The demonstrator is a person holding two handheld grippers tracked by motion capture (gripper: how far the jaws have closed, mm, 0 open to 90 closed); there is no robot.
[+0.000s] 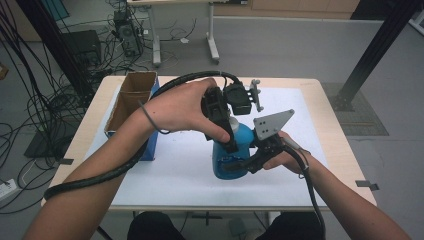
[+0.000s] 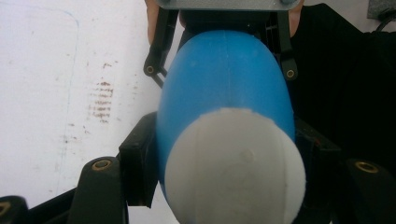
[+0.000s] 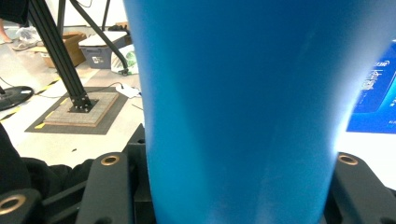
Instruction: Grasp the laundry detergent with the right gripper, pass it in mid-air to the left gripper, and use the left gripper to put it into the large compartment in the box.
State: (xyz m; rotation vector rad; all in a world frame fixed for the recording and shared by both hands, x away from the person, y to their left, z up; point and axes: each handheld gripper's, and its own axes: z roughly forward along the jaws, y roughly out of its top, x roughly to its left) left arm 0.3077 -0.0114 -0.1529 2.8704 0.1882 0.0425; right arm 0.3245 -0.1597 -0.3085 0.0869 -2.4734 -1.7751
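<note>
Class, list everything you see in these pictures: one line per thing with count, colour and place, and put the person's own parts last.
Bottle: one, blue with a white cap, upright at mid table, clamped by both grippers.
Cardboard box: one, brown with blue sides, open, left part of the table.
Mat: one, white, covering the table top.
Table: one, light wood.
Left hand-held gripper: black, shut on the bottle's top.
Right hand-held gripper: black, grey plate, shut on the bottle's body.
Forearms: two, from the bottom edge.

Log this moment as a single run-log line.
left gripper: shut on white cap | right gripper: shut on blue bottle body | bottle upright on table
</note>
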